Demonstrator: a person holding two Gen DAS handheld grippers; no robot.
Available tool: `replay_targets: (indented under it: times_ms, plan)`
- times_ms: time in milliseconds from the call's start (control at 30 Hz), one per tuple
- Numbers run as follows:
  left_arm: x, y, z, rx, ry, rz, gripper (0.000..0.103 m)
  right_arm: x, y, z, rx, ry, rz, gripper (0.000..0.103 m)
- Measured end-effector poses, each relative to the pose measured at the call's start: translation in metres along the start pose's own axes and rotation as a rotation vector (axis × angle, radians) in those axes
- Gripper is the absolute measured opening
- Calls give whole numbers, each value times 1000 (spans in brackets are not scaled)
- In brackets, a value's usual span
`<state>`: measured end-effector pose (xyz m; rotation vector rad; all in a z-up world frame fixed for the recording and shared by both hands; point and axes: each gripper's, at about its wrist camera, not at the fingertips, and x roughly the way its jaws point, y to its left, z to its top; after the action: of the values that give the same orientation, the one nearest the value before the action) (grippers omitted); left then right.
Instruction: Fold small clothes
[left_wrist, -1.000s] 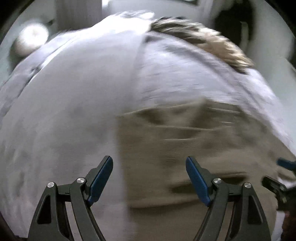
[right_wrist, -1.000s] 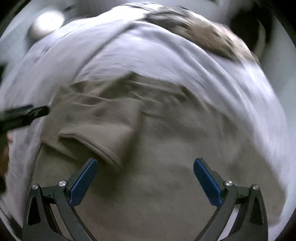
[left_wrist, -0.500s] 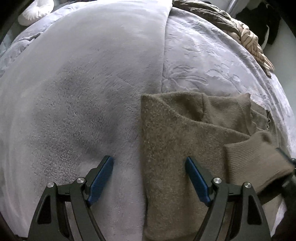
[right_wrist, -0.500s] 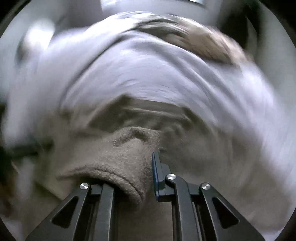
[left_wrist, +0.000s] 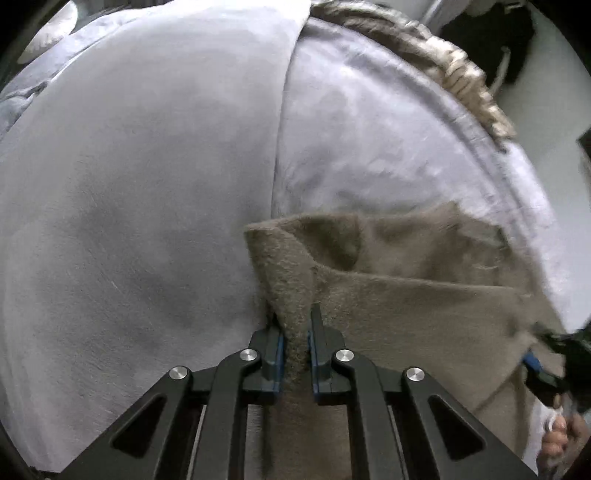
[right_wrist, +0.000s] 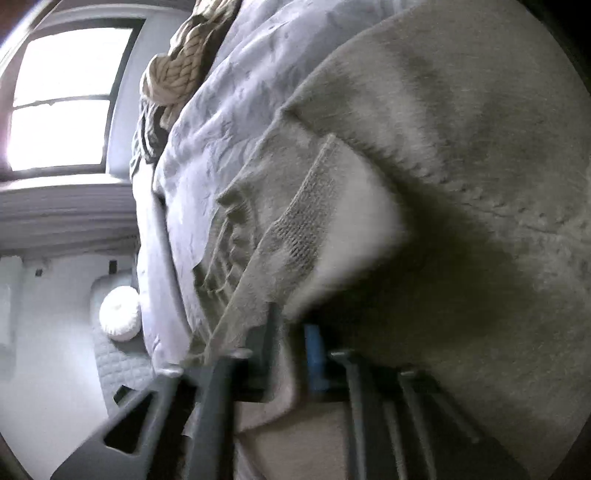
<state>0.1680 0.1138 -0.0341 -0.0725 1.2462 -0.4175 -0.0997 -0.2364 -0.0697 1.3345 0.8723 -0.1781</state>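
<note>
On the grey blanket (left_wrist: 129, 192), the brown sweater (left_wrist: 424, 306) has its left edge pinched in the left gripper (left_wrist: 295, 332), whose jaws have just closed. The right gripper (right_wrist: 291, 354) clamps another fold; the knit looks fuzzy and rumpled

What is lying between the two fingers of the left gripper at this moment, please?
In the left wrist view, a pinched ridge of the brown knitted garment stands between the left gripper fingers; they have just closed on its edge.
</note>
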Motion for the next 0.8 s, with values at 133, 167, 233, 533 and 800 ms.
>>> replay_targets:
  times_ms: [133, 167, 233, 533, 800]
  plan:
    - [7, 18, -5, 33, 37, -13, 12, 9, -8, -6, -33, 8, -128, 9]
    - [13, 22, -6, 34, 49, -18, 12, 8, -12, -7, -33, -4, -169, 6]
    - [18, 30, -8, 3, 49, -50, 13, 2, -20, -9, -8, -19, -151, 7]
    - [-31, 32, -16, 18, -5, 27, 13, -29, -10, -4, -49, -46, -142, 63]
    - [-35, 3, -46, 103, 49, -19, 13, -15, -11, 14, -1, -40, -172, 8]
